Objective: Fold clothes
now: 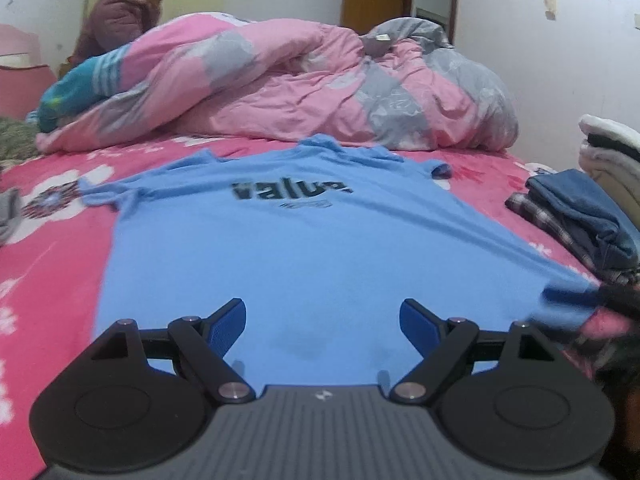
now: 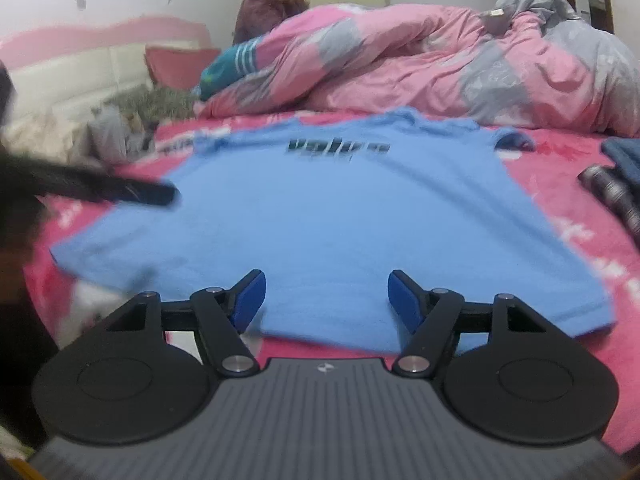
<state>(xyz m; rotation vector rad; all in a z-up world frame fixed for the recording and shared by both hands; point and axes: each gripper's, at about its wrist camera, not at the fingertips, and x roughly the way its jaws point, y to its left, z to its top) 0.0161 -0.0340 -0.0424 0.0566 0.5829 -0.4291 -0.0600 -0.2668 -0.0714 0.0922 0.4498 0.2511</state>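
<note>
A light blue T-shirt (image 1: pixel 304 240) with black lettering lies spread flat on the pink bed, collar away from me; the right wrist view shows the same T-shirt (image 2: pixel 340 216). My left gripper (image 1: pixel 323 320) hovers open over the shirt's near hem, nothing between its blue pads. My right gripper (image 2: pixel 326 296) is open too, just above the hem's near edge. In the left wrist view a blurred dark gripper tip (image 1: pixel 576 296) sits at the shirt's right bottom corner. In the right wrist view a blurred dark gripper finger (image 2: pixel 120 192) reaches over the shirt's left side.
A bunched pink and grey quilt (image 1: pixel 304 80) fills the far side of the bed (image 1: pixel 52 264). Folded dark clothes (image 1: pixel 576 216) are stacked at the right edge. A person (image 1: pixel 124 12) in a purple jacket sits behind the quilt. A white and pink headboard (image 2: pixel 80 68) stands at the left.
</note>
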